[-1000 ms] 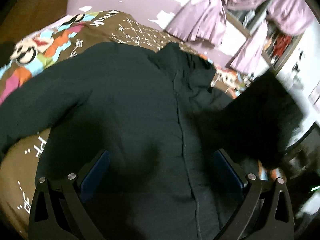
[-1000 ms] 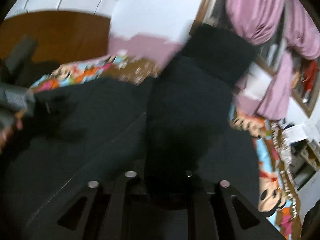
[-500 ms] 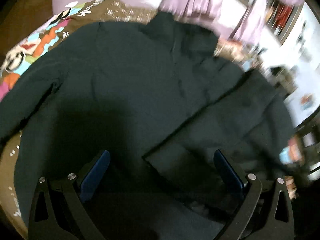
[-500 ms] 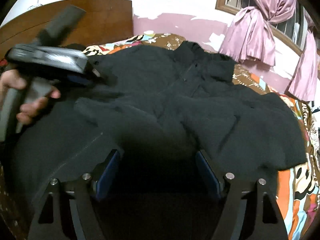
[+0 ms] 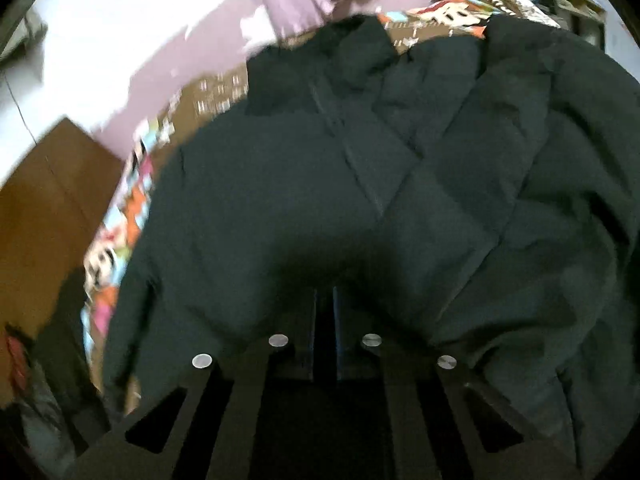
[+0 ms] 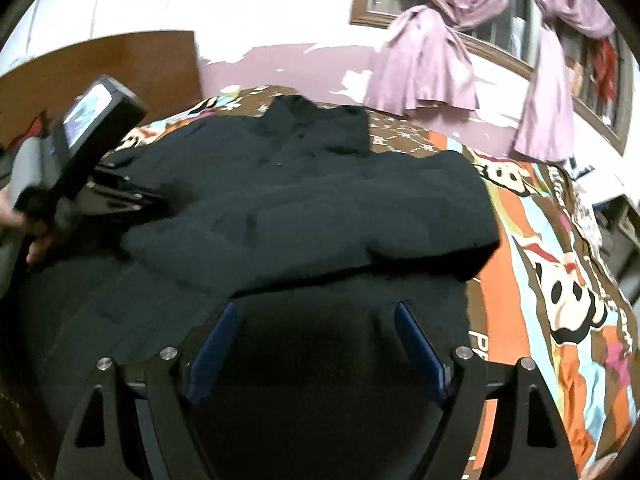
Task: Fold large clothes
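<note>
On the bed (image 6: 560, 288), with its cartoon-print cover, my black jacket (image 6: 320, 208) lies spread, collar toward the wall, one sleeve folded across its front. Pink curtains (image 6: 424, 68) hang behind. My right claw (image 6: 316, 344) hovers over the near hem, blue pads apart, nothing between them. My left claw (image 5: 325, 332) just snapped together over the jacket; can't tell whether fabric is pinched.
</note>
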The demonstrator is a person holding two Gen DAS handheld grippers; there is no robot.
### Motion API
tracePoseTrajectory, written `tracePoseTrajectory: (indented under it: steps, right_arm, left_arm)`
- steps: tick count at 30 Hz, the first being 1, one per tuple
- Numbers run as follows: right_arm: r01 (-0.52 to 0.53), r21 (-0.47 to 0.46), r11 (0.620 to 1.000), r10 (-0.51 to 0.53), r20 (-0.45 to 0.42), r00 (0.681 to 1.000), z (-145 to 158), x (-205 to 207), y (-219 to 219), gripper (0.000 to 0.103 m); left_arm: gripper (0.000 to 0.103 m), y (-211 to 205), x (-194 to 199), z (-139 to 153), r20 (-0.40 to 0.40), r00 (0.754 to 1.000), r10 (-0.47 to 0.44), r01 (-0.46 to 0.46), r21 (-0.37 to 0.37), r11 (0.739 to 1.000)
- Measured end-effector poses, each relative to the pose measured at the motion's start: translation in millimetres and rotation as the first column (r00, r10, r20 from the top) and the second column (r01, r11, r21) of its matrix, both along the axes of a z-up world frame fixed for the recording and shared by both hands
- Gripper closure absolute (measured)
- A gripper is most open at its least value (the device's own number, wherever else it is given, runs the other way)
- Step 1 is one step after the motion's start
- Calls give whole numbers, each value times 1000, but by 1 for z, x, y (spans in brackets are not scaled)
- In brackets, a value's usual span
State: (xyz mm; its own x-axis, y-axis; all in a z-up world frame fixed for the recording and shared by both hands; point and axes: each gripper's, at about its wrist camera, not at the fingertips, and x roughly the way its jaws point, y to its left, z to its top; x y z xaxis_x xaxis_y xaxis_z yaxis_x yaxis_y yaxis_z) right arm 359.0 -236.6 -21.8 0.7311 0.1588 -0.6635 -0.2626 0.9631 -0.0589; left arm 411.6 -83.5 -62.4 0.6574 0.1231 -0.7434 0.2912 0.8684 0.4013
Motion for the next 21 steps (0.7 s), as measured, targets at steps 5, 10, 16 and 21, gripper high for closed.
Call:
tracePoseTrajectory:
  steps: [5,10,16,21]
  right_arm:
    - [56,8,998,-56,52,997,13,6,-6,24]
    - [94,54,994,-99,96,991,29,29,1,18]
    - [90,69,994,-92,29,995,23,94,35,17]
    - [99,68,993,-87,-166,982,-20,153,55,17]
  left_arm:
    - [99,10,-8,39,170,985,-8,10,-12,1000]
    - [99,36,9,55,229,972,48,-49,-3,999]
    - [99,73,38,21,169,977,133,-140,34,990]
    - [99,102,58,-7,64,979,192,-189,-59,980]
